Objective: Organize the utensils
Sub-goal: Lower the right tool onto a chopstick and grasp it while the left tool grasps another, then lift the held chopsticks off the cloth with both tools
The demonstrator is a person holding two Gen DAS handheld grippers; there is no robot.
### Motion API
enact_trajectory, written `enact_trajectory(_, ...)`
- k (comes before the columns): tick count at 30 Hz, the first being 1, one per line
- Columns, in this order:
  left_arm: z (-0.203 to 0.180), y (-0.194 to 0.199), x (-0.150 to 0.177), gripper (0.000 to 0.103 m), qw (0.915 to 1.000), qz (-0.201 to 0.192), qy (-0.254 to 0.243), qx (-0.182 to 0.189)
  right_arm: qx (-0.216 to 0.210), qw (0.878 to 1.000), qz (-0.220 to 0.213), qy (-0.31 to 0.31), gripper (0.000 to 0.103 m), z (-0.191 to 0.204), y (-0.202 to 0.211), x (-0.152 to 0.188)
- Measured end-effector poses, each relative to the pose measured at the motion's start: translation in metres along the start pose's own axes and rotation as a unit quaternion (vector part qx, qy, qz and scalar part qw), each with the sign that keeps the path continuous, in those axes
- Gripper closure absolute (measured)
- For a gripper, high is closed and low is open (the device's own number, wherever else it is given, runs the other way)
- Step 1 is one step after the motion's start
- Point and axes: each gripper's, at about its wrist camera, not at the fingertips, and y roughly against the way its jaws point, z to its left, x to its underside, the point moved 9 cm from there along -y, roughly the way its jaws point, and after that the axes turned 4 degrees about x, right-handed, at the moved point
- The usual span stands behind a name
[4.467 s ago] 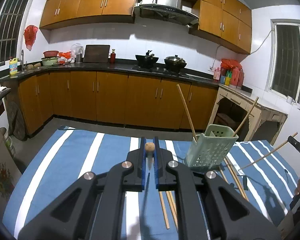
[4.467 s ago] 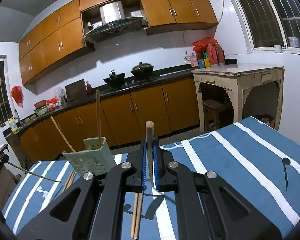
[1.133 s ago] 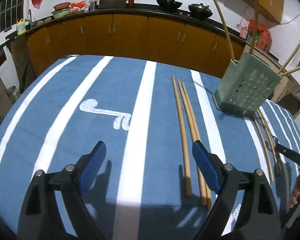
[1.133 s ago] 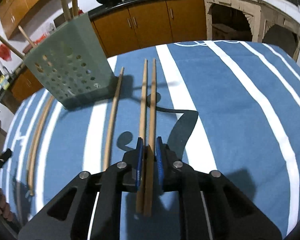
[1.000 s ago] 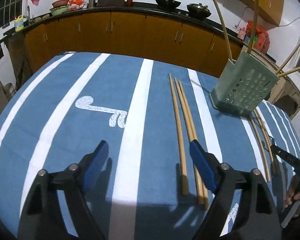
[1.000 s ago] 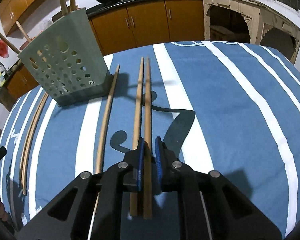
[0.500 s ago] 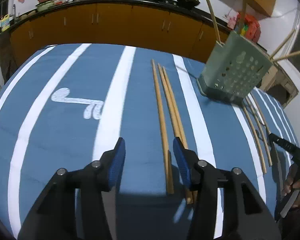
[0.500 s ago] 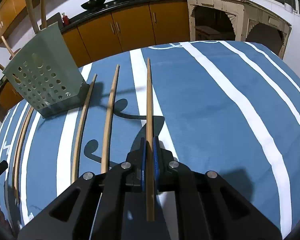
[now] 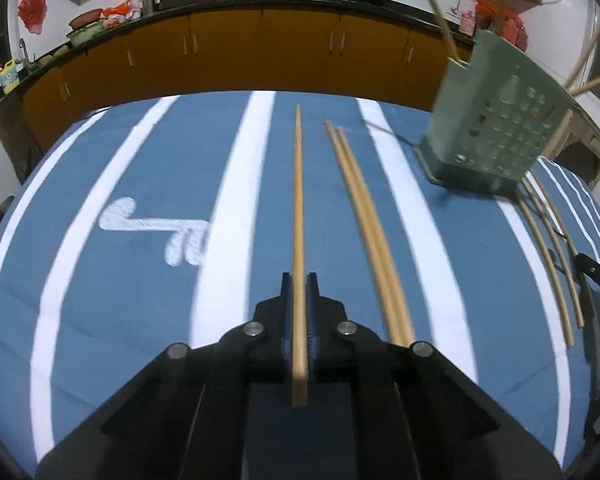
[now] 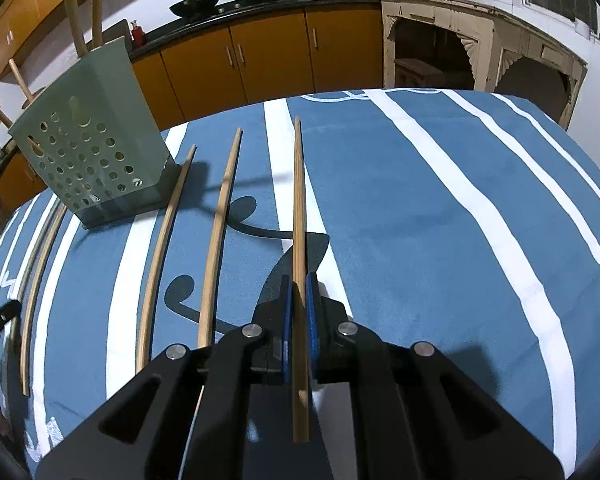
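Two grippers each clamp one wooden chopstick above a table [image 9: 100, 168] covered in a blue cloth with white stripes.

In the left wrist view, a white printed mark [image 9: 156, 228] lies on the cloth at about 9 o'clock. The left gripper [image 9: 299, 304] sits at 6 o'clock with its blue pads pressed against both sides of the left-held chopstick [image 9: 298, 200], which runs straight toward 12 o'clock; its butt end sticks back past the pads. Just to the right, a pair of chopsticks [image 9: 364, 216] lies flat on the cloth, side by side and touching. At 2 o'clock stands a pale green perforated utensil holder [image 9: 496, 128] with several sticks leaning out of its top. More thin sticks [image 9: 548, 248] lie on the cloth beside its base, running toward 4 o'clock — blurred, so their count is unclear.

In the right wrist view, the same holder [image 10: 88, 152] stands at 10 o'clock. Between it and the centre, two loose chopsticks [image 10: 220, 224] lie on the cloth, well apart from each other. The right gripper [image 10: 299, 312] is at 6 o'clock, its pads closed tight on the right-held chopstick [image 10: 298, 208], which points toward 12 o'clock — whether its tip touches the cloth cannot be told.
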Motion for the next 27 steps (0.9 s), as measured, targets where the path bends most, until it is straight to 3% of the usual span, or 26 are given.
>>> enact_trajectory(11, -0.0001, -0.0006, -0.0017, 0.088, 0.9998, -0.003, -0.018, 0.008, 0.007, 1.000, -0.003, 0.009, 0.095, -0.0009, -0.0001, 0.0009)
enact_trajectory(27, -0.0016, 0.0021, 0.0031, 0.088, 0.9996, -0.001, -0.029, 0.001, 0.003, 1.000, -0.003, 0.013, 0.095, -0.0006, 0.0057, 0.0090)
